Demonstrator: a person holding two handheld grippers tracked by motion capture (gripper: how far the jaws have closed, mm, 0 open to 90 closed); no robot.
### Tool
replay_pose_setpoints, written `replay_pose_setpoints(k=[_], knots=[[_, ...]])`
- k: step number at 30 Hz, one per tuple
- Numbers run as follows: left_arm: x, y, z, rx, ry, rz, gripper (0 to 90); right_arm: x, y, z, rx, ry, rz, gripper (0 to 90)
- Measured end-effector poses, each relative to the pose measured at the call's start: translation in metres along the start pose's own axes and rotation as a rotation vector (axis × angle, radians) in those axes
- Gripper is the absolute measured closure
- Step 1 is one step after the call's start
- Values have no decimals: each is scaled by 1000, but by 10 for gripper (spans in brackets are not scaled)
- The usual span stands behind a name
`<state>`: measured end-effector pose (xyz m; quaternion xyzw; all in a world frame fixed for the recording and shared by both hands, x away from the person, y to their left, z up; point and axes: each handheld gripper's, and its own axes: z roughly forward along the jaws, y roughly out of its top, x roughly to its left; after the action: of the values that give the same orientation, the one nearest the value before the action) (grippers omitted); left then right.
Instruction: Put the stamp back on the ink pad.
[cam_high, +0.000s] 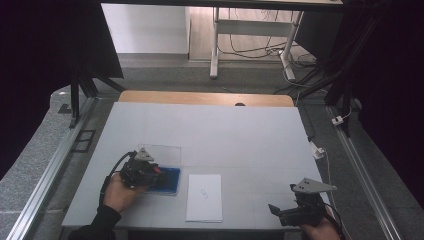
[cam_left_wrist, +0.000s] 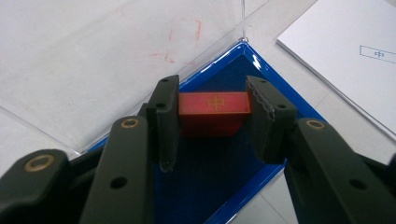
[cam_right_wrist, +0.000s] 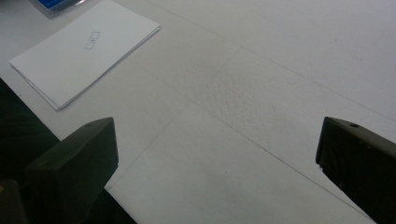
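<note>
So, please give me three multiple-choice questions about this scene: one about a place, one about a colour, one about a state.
1. Where is the red block?
A. on the white paper
B. over the blue tray
C. on the floor

2. What colour is the tray?
A. green
B. yellow
C. blue

3. How are the jaws of the left gripper?
A. closed on the red block
B. wide open over bare table
C. closed on the paper

Answers:
1 B, blue lining surrounds the block in the left gripper view.
2 C, rim and lining are blue.
3 A, both pads press the block's sides; the paper lies apart.
</note>
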<state>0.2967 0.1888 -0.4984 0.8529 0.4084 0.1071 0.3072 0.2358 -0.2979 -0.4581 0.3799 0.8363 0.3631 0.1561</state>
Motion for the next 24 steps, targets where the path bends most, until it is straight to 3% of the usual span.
replay_pose_setpoints(k=[6,15,20,24], knots=[[1,0,-1,-1,4,-18,539,0,0,0,-1,0,1,0],[0,1,-5,-28,2,-39,384,0,0,0,-1,1,-1,0],[-1,3,-9,-55,-25,-42,300,0,0,-1,-1,-1,-1,0],[-4,5,-12,-62,-20,-47,195,0,0,-1,-2,1,0,0]])
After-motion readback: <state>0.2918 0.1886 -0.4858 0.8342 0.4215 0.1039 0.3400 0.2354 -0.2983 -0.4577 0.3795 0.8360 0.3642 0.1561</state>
